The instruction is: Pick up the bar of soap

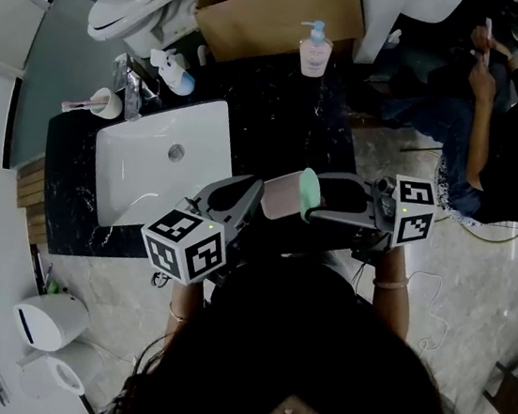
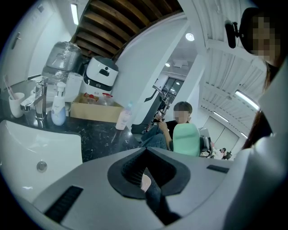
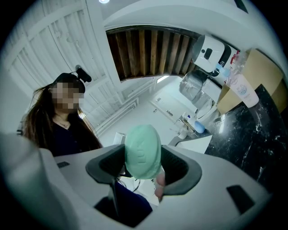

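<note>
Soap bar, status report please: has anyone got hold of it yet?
Right tongs shut on green soap bar, held clear of the counter. Left tongs shut, not on the soap. Nothing in the way.

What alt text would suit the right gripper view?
A pale green bar of soap is clamped on edge between the grey jaws of the right gripper. Behind are a dark-haired person, left, and a black counter with a white sink, right.

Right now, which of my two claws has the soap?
The right claw: its jaws are closed on the green bar of soap. The left claw has its jaws together with no soap between them.
</note>
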`<state>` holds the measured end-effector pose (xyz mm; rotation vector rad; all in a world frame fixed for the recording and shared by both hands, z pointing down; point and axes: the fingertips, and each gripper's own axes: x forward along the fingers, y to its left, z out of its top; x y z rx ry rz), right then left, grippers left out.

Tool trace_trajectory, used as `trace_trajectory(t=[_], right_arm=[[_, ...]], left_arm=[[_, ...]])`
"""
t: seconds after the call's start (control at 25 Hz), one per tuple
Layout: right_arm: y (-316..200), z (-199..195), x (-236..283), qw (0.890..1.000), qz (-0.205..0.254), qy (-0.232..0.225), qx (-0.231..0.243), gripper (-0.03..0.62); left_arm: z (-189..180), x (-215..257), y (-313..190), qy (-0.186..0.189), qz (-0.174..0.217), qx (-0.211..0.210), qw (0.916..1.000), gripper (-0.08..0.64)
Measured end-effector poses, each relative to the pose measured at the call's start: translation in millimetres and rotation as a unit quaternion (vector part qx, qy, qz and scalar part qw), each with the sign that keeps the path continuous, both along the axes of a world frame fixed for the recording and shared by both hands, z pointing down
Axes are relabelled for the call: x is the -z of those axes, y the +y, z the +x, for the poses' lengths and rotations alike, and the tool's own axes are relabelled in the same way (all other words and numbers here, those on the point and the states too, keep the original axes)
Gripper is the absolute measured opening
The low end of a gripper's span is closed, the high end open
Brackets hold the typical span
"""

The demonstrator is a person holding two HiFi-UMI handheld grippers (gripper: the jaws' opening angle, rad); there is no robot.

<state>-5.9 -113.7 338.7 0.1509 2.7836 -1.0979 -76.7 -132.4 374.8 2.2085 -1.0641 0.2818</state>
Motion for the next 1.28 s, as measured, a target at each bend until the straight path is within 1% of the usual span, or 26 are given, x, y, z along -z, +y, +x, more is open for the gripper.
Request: trace_trajectory(t=[0.16, 0.4, 0.64, 1.28], right_arm=[[-2.5, 1.3, -0.1, 1.0, 0.004, 0.003, -0.002, 0.246], [-4.2, 2.9, 2.0, 1.0, 0.006, -0.007, -0.006, 0.245], [-6.5, 3.7, -1.0, 1.0, 0.004, -0.003, -0.014, 0.245], [-10.9, 2.3, -2.0, 1.0, 0.009, -0.002, -0.013, 0.245]], left_arm=[[1.0, -0.7, -2.9, 0.0, -0.002, -0.003, 1.0, 0.008], [3.9, -4.2, -3.9, 0.002, -0.007, -0.008, 0.9999, 0.008], [2.3, -4.3, -5.8, 0.008, -0.006, -0.004, 0.9999, 0.008], [11.8, -7.3, -3.0, 0.007, -0.013, -0.012, 0.9998, 0.008]])
